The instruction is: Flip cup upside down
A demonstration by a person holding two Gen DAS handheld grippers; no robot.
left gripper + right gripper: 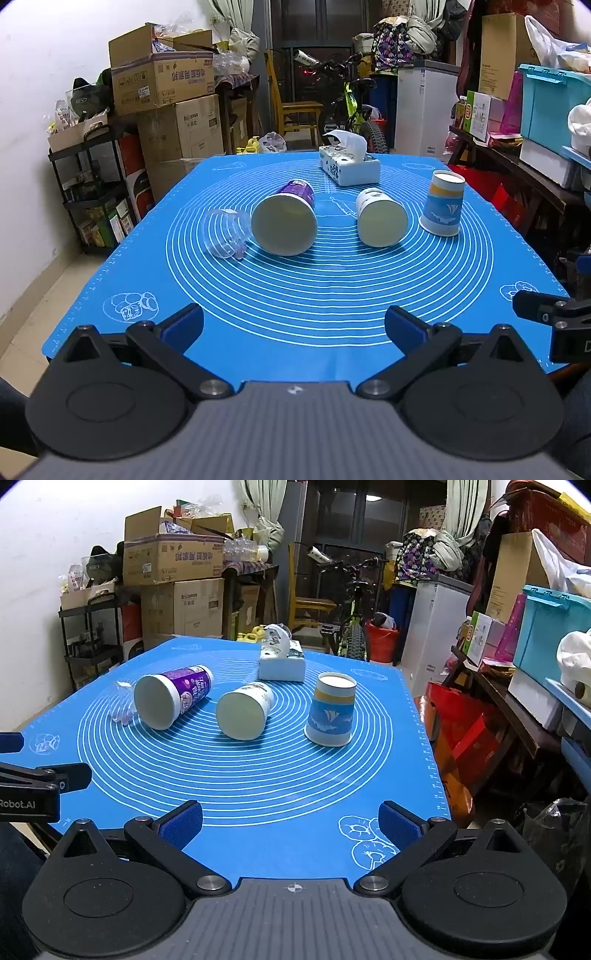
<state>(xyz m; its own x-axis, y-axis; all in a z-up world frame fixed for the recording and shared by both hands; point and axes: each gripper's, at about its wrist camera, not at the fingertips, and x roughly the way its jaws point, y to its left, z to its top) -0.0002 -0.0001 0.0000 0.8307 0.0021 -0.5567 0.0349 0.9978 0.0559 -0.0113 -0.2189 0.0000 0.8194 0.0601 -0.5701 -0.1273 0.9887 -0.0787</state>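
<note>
Cups (284, 222) lie toppled; clear one seemingly too.

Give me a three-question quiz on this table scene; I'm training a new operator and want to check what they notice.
1. True or false: the blue sailboat cup stands mouth down on the blue mat.
2. How many cups lie on their sides? A) one B) two C) three
3. Fill in: the box behind the cups is a ____ box.

Key:
1. True; its wide rim rests on the mat.
2. C: the clear plastic cup, the purple cup and the white cup.
3. Tissue. Both the left gripper and right gripper are open and empty.
</note>
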